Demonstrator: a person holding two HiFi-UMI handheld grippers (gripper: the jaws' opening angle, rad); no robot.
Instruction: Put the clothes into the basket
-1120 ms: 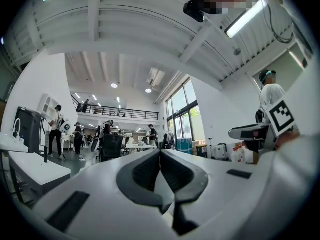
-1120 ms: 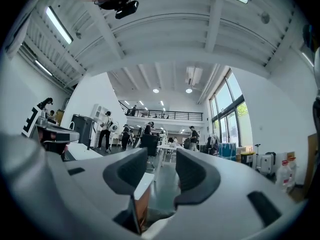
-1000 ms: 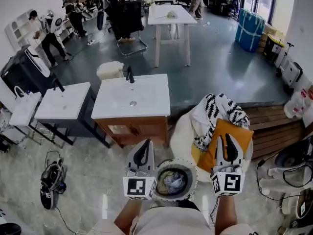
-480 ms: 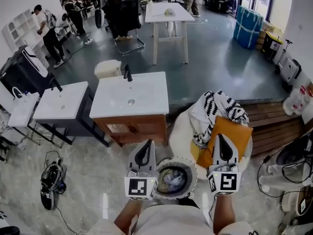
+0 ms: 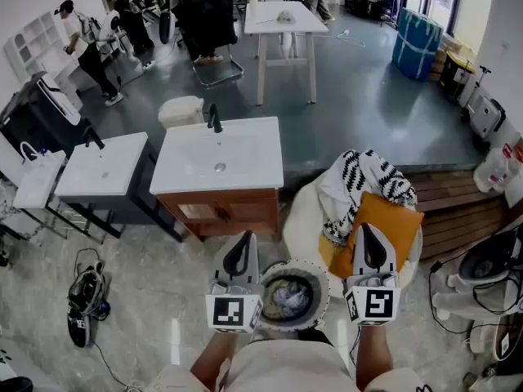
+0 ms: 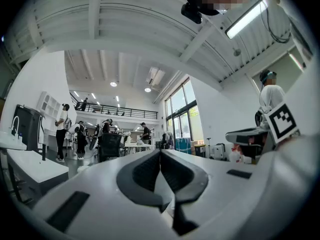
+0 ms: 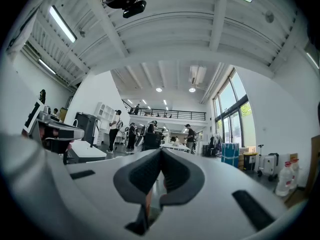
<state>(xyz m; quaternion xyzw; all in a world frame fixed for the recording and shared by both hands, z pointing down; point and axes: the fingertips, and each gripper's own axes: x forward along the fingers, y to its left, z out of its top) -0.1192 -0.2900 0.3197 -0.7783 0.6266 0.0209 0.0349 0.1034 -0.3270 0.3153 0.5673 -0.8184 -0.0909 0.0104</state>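
Observation:
Straight below me, a round white basket point(image 5: 321, 278) stands between the two grippers, with crumpled clothes point(image 5: 288, 297) inside it. A black-and-white patterned garment point(image 5: 359, 182) and an orange garment point(image 5: 394, 219) lie on a white cushioned seat point(image 5: 301, 219) to the right. My left gripper point(image 5: 240, 238) point(image 6: 160, 151) is held level left of the basket, shut and empty. My right gripper point(image 5: 364, 229) point(image 7: 161, 150) is level over the near edge of the orange garment, its jaws shut with nothing between them.
A white sink vanity point(image 5: 219, 162) stands ahead, with a second sink unit point(image 5: 102, 170) to its left. An iron point(image 5: 84, 299) lies on the floor at left. A wooden bench point(image 5: 458, 211) is at right. People and a white table point(image 5: 282, 19) are far back.
The right gripper's jaws, open a second ago, have closed empty. Both grippers have stayed almost in place.

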